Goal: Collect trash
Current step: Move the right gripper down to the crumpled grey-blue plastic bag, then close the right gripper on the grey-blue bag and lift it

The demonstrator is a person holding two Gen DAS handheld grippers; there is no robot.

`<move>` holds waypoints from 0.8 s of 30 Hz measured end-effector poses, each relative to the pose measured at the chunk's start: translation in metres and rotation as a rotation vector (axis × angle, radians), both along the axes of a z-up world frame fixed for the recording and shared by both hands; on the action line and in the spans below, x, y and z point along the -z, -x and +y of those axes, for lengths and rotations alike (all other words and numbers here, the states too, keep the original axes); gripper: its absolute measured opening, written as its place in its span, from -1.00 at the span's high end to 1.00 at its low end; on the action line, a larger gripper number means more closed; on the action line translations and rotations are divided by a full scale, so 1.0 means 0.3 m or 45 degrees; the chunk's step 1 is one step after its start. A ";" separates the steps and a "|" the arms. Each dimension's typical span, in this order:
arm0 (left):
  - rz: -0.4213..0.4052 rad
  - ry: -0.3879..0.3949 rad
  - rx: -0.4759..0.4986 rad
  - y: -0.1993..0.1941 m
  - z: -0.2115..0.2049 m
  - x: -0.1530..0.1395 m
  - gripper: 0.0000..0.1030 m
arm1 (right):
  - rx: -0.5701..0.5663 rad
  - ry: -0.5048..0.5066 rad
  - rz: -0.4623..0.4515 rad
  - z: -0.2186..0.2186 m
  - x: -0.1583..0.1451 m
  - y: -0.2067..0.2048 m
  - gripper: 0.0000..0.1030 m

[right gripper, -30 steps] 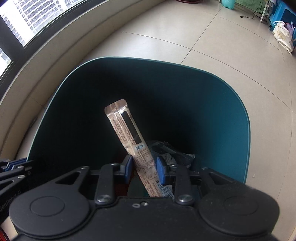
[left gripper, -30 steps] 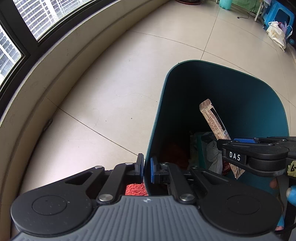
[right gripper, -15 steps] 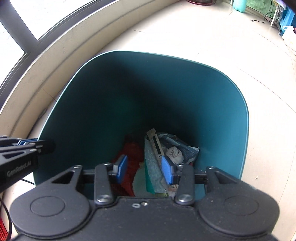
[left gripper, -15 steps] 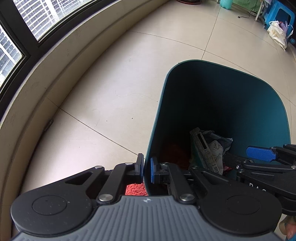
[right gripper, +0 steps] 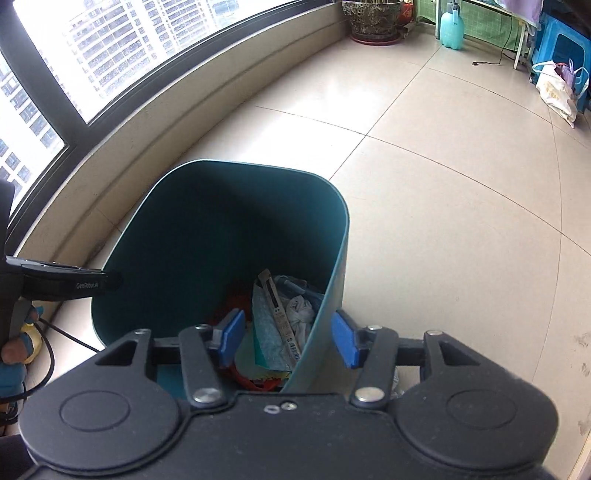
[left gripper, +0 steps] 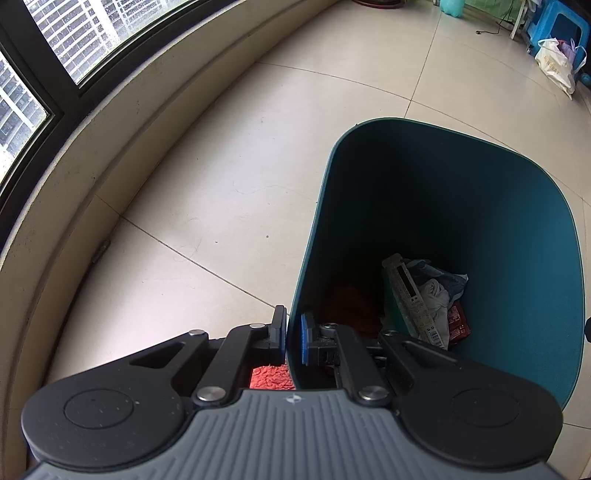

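Observation:
A teal trash bin (left gripper: 517, 236) stands on the tiled floor and holds several pieces of trash. A long snack wrapper (left gripper: 410, 295) lies inside it on crumpled paper and red scraps; it also shows in the right wrist view (right gripper: 280, 314). My left gripper (left gripper: 293, 338) is shut on the bin's near left wall. My right gripper (right gripper: 290, 341) is open and empty, above the bin's right rim (right gripper: 332, 280), with one finger on each side of the wall. The left gripper's body (right gripper: 62, 282) shows at the left of the right wrist view.
A curved window wall and sill (left gripper: 92, 122) run along the left. A red mat (left gripper: 269, 376) lies under the left gripper. A plant pot (right gripper: 373, 18), a teal bottle (right gripper: 450, 26), a blue stool (right gripper: 561, 48) and a white bag (right gripper: 557, 92) stand far back.
My right gripper opened and dropped the long wrapper into the bin, then pulled back and to the right, out of the left wrist view. The left gripper kept its hold on the bin.

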State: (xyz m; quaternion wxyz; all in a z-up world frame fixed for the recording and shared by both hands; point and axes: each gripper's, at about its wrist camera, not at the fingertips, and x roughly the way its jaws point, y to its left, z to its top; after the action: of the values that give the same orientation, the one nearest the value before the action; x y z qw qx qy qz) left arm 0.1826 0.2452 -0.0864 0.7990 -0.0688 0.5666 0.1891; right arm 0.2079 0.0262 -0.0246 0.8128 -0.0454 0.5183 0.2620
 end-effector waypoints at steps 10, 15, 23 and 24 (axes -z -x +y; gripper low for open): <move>0.002 -0.002 -0.003 -0.001 -0.003 0.002 0.87 | 0.122 0.051 0.119 -0.198 0.303 -0.057 -0.34; 0.007 -0.002 -0.008 -0.006 -0.004 0.002 0.87 | 0.111 0.074 0.191 -0.222 0.497 -0.082 -0.53; 0.014 -0.006 -0.012 -0.008 -0.005 0.000 0.87 | 0.119 0.167 0.275 -0.199 0.769 -0.104 -0.75; 0.016 -0.011 -0.012 -0.010 -0.007 0.000 0.87 | 0.135 0.185 0.300 -0.198 0.794 -0.112 -0.75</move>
State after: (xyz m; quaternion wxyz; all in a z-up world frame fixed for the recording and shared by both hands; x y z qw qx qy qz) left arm 0.1857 0.2431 -0.0865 0.7949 -0.0671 0.5704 0.1958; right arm 0.2415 -0.0331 -0.2627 0.7537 -0.0455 0.6293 0.1840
